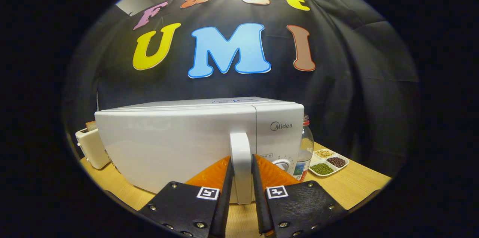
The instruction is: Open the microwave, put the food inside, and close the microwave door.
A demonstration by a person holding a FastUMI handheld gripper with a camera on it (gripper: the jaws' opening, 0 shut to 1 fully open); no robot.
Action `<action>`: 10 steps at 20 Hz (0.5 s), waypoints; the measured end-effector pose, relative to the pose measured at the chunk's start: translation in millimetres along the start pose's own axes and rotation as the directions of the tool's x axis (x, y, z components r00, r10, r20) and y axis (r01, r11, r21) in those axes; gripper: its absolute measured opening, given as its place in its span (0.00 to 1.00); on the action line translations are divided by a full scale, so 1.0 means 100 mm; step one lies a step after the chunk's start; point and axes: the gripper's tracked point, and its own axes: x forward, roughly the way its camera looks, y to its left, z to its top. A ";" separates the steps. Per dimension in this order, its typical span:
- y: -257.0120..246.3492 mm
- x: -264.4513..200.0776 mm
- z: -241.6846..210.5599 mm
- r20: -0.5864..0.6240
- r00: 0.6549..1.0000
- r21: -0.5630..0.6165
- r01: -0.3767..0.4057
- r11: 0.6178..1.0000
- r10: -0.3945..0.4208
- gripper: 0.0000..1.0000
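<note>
Gripping the upright white plastic door handle (240,163) of the white box-shaped microwave oven (176,144), the gripper (241,172) sits at the lower centre of the frame with its jaws clamped on the handle, one finger on each side and both appearing to press against it.

Findings on the scene:
- Microwave stands on the pale wooden table (359,183), filling the middle of the frame. Its door reads as shut, the door face flush with the control panel to the right of the handle.
- Round white control dial (281,165) shows just right of the handle, partly behind the right finger.
- Clear glass bottle with a red cap (306,144) stands just beside the microwave's right end.
- White divided dish of beans and seeds (329,163) lies on the table at centre right, near the bottle. Whether this is the food for the task cannot be told.
- Cream-coloured toaster holding a slice of bread (89,146) stands at centre left, beside the microwave's left end.

Assessment of progress: the task is at its first step. The handle is grasped, the door not yet swung open. Opening, loading the food and closing the door all remain
</note>
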 end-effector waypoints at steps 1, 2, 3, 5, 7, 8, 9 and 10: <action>0.00 0.01 -0.03 -0.013 1.000 -0.008 0.003 1.000 -0.003 0.21; -0.01 0.02 -0.01 -0.014 1.000 -0.003 0.004 1.000 -0.004 0.21; -0.01 0.00 -0.03 -0.022 1.000 0.000 0.001 1.000 -0.001 0.21; -0.01 -0.05 -0.03 -0.028 1.000 -0.004 -0.007 1.000 0.007 0.21; -0.01 -0.07 -0.04 -0.028 1.000 -0.004 -0.008 1.000 0.008 0.21; 0.00 -0.05 -0.04 -0.029 1.000 -0.003 -0.002 1.000 0.002 0.13; 0.00 -0.05 -0.02 -0.024 1.000 -0.011 0.010 1.000 -0.010 0.13; 0.00 -0.06 -0.01 -0.016 1.000 -0.021 0.013 1.000 -0.013 0.13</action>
